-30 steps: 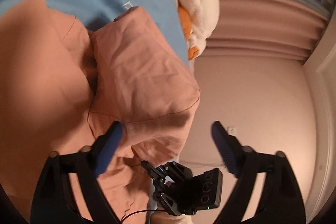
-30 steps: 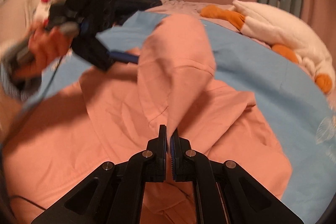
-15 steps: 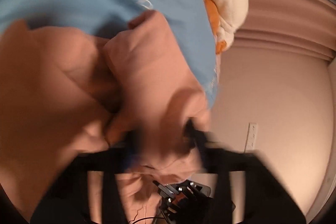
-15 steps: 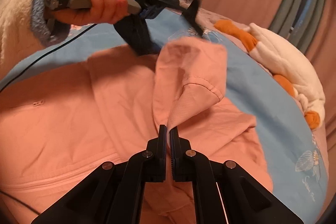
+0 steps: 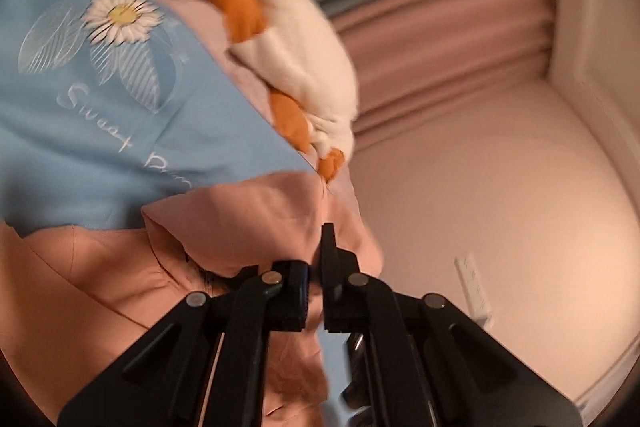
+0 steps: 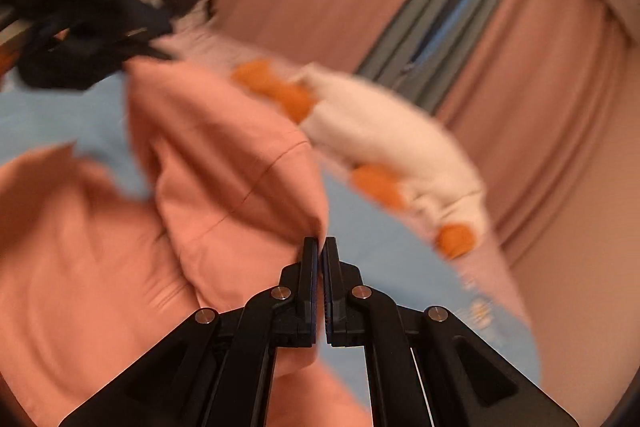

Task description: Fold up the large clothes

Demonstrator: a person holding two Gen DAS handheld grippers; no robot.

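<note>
Left tool [image 5: 316, 267] clenched on a raised fold of the salmon-pink garment [image 5: 248, 215], fabric bunched between the narrowed jaws. Right tool [image 6: 321, 255] pinched tight on another edge of the same garment [image 6: 224, 163], cloth lifted and draped leftward from the tips. Rest of garment spread on the light-blue bed sheet [image 5: 80, 131], printed with a daisy [image 5: 120, 17]. White-and-orange plush toy [image 5: 304, 67] lying at the sheet's far side, before the pink curtains [image 5: 448, 67]. Right view motion-blurred.
</note>
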